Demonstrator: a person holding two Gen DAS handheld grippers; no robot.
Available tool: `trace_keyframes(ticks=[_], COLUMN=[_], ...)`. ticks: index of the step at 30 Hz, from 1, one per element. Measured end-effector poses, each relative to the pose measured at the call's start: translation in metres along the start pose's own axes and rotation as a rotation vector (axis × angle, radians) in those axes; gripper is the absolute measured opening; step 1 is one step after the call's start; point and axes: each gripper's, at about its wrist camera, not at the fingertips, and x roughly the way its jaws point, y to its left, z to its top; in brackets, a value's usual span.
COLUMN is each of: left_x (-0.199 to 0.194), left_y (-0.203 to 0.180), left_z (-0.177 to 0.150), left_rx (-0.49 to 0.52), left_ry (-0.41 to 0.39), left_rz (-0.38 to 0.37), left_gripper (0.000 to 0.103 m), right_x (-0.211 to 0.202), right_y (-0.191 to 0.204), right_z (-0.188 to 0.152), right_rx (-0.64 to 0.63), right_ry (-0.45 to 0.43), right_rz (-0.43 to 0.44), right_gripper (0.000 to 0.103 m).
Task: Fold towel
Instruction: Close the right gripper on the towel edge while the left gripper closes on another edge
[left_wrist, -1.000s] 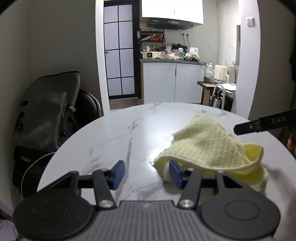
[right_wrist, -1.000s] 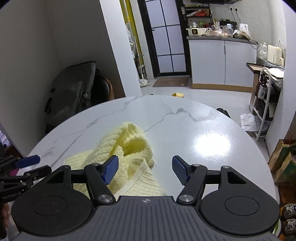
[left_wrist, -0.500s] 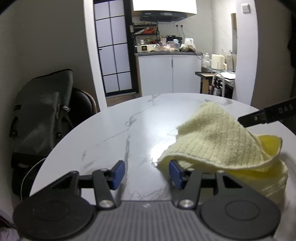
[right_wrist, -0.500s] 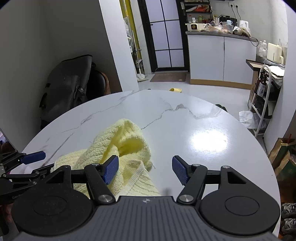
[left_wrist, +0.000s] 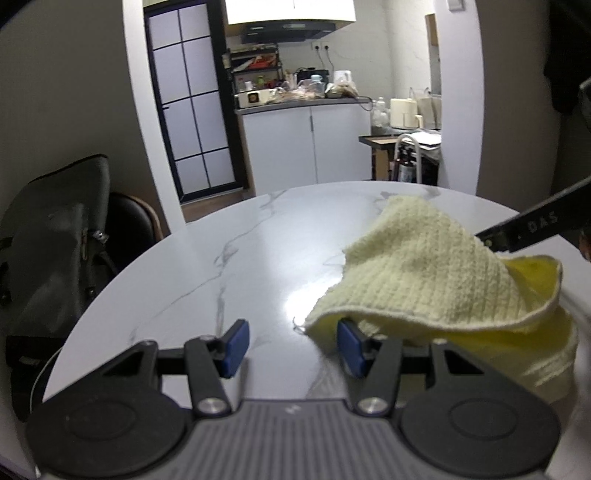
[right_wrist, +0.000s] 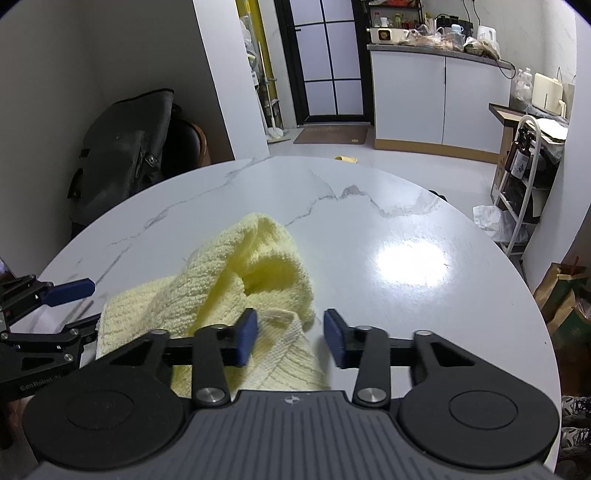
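Towel: a pale yellow towel (left_wrist: 436, 280) is lying crumpled on the white marbled bench (left_wrist: 229, 258), bunched into a hump with a brighter yellow inner side showing at its open edge; in the right wrist view the towel (right_wrist: 236, 288) is rising into a rounded fold just ahead of the fingers

Left gripper (left_wrist: 291, 345): its blue-padded fingers (left_wrist: 233, 347) are standing apart with bare bench between them; the near corner of the towel is lying just beside the right-hand finger, draping over its tip, and nothing is being pinched

Right gripper (right_wrist: 290, 336): its jaws have just been closing; the fingers (right_wrist: 246, 336) are standing partly apart, with a ribbed hem of the towel lying between them, nearer the left-hand finger; a gap of bench is showing beside the right-hand finger, so the pads are not yet pressing on the cloth from both sides

Each seen from the other: in the right wrist view the left gripper (right_wrist: 70, 306) is reaching in from the left edge beside the towel; in the left wrist view a black finger of the right gripper (left_wrist: 532, 229) is coming in from the right, its tip hidden behind the towel's hump

Beyond the fingers: a dark backpack (left_wrist: 55, 236) is sitting on a chair past the bench's left rim
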Motion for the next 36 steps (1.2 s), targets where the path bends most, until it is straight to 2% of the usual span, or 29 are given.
trace_keyframes(ticks=[5, 8, 15, 21, 24, 25, 27, 28, 30, 33, 36], left_x=[0.0, 0.0, 0.003, 0.007, 0.01, 0.011, 0.011, 0.011, 0.012, 0.014, 0.012], left_y=[-0.009, -0.013, -0.02, -0.03, -0.031, -0.032, -0.033, -0.033, -0.032, -0.029, -0.028], left_z=[0.0, 0.001, 0.005, 0.008, 0.011, 0.011, 0.013, 0.013, 0.014, 0.015, 0.015], left_rx=[0.016, 0.027, 0.09, 0.209, 0.212, 0.209, 0.204, 0.201, 0.18, 0.143, 0.127], left_ry=[-0.003, -0.005, -0.017, -0.057, -0.062, -0.065, -0.071, -0.073, -0.067, -0.049, -0.045], left_rz=[-0.038, -0.047, -0.055, -0.079, -0.11, -0.119, -0.133, -0.132, -0.119, -0.106, -0.105], left_gripper=[0.056, 0.056, 0.056, 0.057, 0.056, 0.054, 0.039, 0.034, 0.013, 0.005, 0.003], right_x=[-0.001, -0.004, -0.013, -0.012, -0.012, -0.013, -0.013, -0.013, -0.014, -0.015, -0.018], right_y=[0.003, 0.005, 0.006, 0.009, 0.008, 0.008, 0.007, 0.007, 0.007, 0.008, 0.008], right_z=[-0.002, -0.004, -0.008, -0.01, -0.01, -0.01, -0.01, -0.01, -0.01, -0.01, -0.011], right_rx=[-0.027, -0.051, -0.091, -0.131, -0.136, -0.137, -0.138, -0.138, -0.139, -0.14, -0.137], right_ry=[0.0, -0.005, -0.02, -0.004, -0.003, -0.002, -0.001, -0.001, -0.002, -0.004, -0.011], right_rz=[0.017, 0.03, 0.068, 0.08, 0.084, 0.084, 0.083, 0.081, 0.08, 0.077, 0.072], right_gripper=[0.024, 0.019, 0.018, 0.018, 0.018, 0.018, 0.018, 0.018, 0.018, 0.018, 0.018])
